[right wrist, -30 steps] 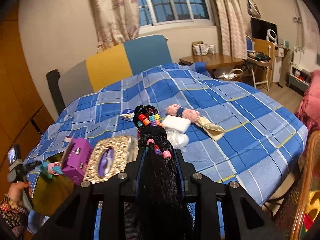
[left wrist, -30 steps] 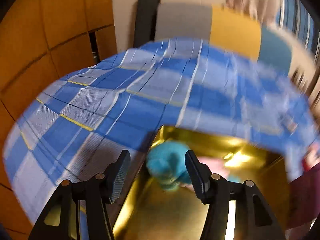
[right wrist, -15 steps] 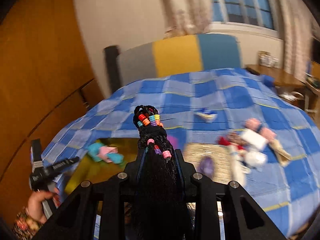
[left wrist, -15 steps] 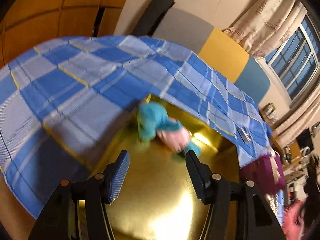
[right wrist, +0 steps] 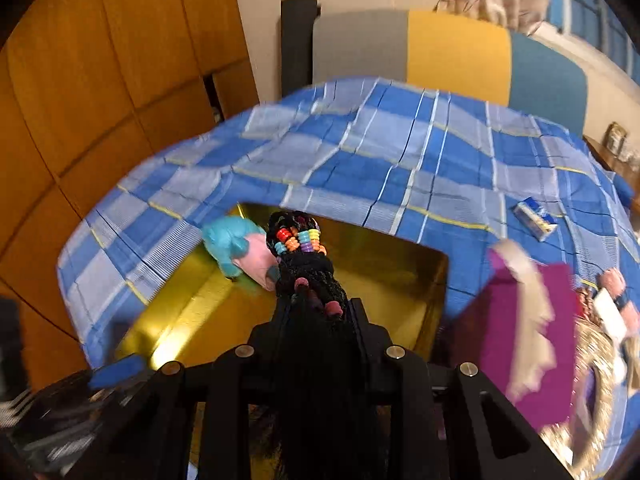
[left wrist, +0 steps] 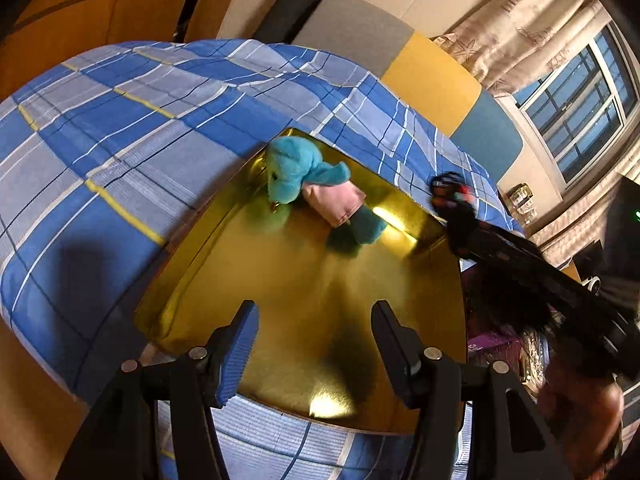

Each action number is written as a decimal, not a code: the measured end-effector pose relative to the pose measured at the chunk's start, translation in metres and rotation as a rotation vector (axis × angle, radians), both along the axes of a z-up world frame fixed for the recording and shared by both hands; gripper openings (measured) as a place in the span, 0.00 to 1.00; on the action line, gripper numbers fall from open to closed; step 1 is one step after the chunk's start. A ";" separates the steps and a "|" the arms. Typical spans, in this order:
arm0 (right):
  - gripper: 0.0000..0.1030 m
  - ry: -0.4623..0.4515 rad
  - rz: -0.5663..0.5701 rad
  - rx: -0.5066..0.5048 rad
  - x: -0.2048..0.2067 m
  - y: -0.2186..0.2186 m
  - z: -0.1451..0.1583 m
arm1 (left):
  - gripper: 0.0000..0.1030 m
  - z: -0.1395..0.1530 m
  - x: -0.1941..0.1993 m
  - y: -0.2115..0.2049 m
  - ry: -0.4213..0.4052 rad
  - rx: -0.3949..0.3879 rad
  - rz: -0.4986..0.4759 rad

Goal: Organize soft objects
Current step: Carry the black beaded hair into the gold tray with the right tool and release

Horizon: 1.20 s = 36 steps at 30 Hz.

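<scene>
Two grippers faced the gold tray (left wrist: pixel 192 280): your right gripper (right wrist: pixel 316 312), clamped on the black beaded hairpiece (right wrist: pixel 304 256) with its long axis running along the fingers, hung over the tray's right edge, while your left gripper (left wrist: pixel 314 340) stood wide and empty nearby.

The left wrist view looks down from close above the near edge of the gold tray (left wrist: pixel 304 280), past its own parted fingers (left wrist: pixel 236 344), facing across the bed (left wrist: pixel 120 152) toward the headboard (left wrist: pixel 428 76) and window (left wrist: pixel 580 96). The right wrist view looks from the tray's (right wrist: pixel 384 276) right side, a little farther back, over the black wig (right wrist: pixel 312 320) between its fingers, toward the wardrobe (right wrist: pixel 100 80) and headboard (right wrist: pixel 456 52). Both share the tray, the plush toy (left wrist: pixel 312 184) (right wrist: pixel 240 248) at its far corner, the blue plaid cover and the headboard; the left view also catches the wig (left wrist: pixel 480 236) at its right.
</scene>
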State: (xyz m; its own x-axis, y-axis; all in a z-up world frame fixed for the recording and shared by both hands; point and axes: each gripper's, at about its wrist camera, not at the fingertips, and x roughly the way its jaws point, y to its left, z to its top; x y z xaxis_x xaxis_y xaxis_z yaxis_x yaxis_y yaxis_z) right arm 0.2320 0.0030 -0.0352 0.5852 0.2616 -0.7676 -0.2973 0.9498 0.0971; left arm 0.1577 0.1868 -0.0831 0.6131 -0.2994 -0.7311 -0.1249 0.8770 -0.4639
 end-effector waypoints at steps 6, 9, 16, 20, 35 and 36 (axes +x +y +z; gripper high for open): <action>0.27 0.060 0.007 -0.107 0.044 0.017 -0.032 | 0.57 -0.002 -0.008 0.008 0.004 -0.005 0.006; 0.28 0.080 0.013 -0.147 0.059 0.025 -0.043 | 0.57 -0.003 -0.009 0.011 0.010 -0.009 0.010; 0.51 0.023 -0.045 -0.232 0.073 0.031 -0.050 | 0.57 -0.006 -0.010 0.013 0.018 -0.023 0.015; 0.53 -0.037 -0.081 -0.169 0.059 0.026 -0.028 | 0.57 -0.005 -0.010 0.011 0.017 -0.034 0.011; 0.67 -0.098 -0.006 0.003 -0.049 0.016 0.017 | 0.57 -0.008 -0.018 0.004 0.036 -0.044 0.010; 0.67 -0.098 0.001 0.004 -0.058 0.013 0.017 | 0.57 -0.009 -0.018 0.003 0.036 -0.040 0.008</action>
State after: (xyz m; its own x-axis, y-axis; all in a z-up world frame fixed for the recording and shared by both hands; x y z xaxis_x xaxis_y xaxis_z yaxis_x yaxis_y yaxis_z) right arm 0.1745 0.0158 -0.0183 0.6571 0.2653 -0.7056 -0.3064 0.9492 0.0716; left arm 0.1393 0.1898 -0.0919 0.5889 -0.3242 -0.7403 -0.1488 0.8568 -0.4937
